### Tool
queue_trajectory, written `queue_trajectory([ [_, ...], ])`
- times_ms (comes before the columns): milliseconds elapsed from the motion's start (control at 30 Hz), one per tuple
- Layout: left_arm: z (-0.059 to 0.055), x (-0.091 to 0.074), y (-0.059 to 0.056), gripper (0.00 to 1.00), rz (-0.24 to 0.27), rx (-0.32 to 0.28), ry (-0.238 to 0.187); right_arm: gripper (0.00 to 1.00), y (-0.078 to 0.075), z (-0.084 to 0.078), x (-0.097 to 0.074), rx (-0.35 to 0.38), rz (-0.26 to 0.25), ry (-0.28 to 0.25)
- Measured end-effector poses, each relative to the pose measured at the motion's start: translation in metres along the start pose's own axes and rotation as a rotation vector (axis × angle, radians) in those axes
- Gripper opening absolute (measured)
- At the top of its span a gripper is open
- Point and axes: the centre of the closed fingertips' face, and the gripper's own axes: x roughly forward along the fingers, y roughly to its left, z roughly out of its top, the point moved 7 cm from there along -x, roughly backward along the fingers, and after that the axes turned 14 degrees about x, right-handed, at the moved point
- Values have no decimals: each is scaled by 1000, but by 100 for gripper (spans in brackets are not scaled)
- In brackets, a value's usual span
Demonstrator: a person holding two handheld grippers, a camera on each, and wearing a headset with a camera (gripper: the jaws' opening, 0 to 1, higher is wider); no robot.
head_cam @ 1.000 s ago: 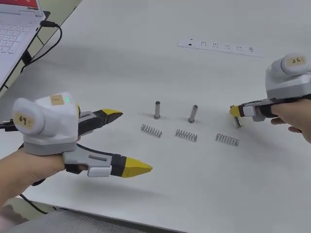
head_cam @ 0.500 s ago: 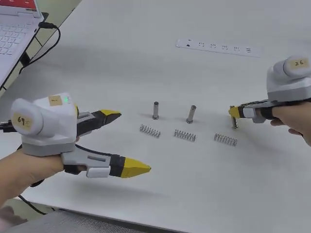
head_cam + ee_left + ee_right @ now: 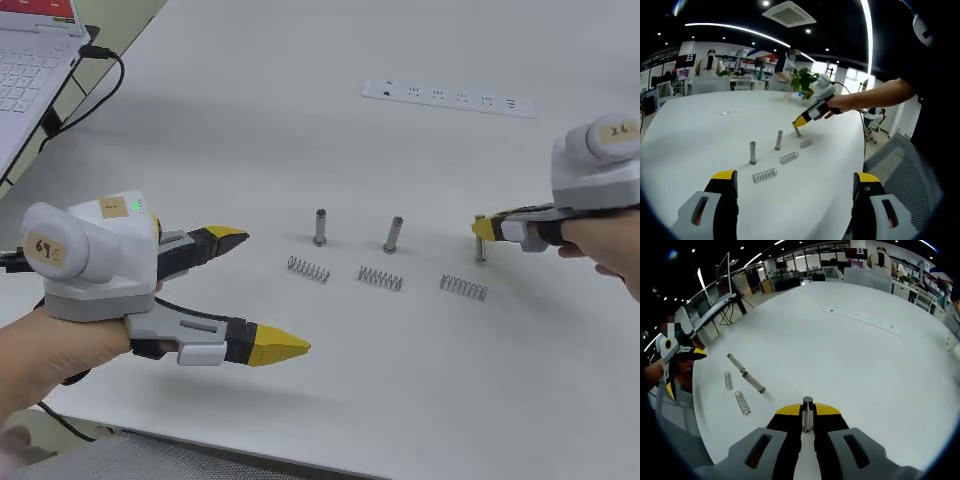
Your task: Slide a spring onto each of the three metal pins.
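At lower left the left gripper (image 3: 275, 291) gapes wide and empty, three springs (image 3: 381, 279) lie in a row mid-frame with two pins (image 3: 320, 226) upright just behind, and at right the right gripper (image 3: 480, 230) pinches the third pin (image 3: 481, 250).

Left hand-held gripper (image 3: 275, 292) wide apart; right hand-held gripper (image 3: 481, 230) tight on pin (image 3: 481, 251).

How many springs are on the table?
3 springs, in a row on the table: left spring by the left pin, middle spring by the middle pin, right spring by the right pin in the right gripper.
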Motion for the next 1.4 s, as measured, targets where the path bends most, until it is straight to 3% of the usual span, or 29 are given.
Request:
queue_trajectory([
  [900, 0, 0, 1, 93, 2, 2, -5, 5, 2, -2, -6, -19, -9, -25],
  [1400, 3, -1, 2, 93, 5, 14, -10, 6, 10, -10, -11, -92, -13, -15],
])
